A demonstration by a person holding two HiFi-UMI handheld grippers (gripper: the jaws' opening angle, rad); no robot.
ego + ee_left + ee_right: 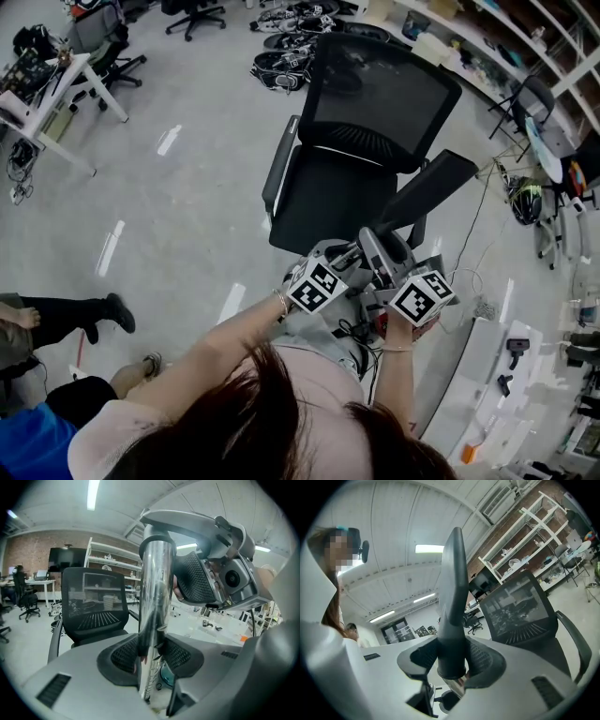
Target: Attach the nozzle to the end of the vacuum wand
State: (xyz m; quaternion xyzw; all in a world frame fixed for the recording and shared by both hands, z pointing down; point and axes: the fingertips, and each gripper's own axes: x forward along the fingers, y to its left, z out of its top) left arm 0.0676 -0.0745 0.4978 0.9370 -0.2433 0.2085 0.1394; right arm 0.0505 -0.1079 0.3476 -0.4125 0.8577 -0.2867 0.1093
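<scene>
Status: both parts are held mid-air over the office chair (366, 141), mating step under way, not confirmed done. The wand (157, 611) is clamped in the left gripper (151, 657), pads pressing both sides of the chrome tube. The nozzle (452, 602) is clamped in the right gripper (451, 660) near its collar, tapered tip pointing away. A chrome stub sits right at the collar mouth, so I'd judge the wand end is at or just inside the socket; can't tell if seated. Left to do: push home, check it holds. Count: 1 chair under the hands, 1 wand, 2 grippers, 1 nozzle
</scene>
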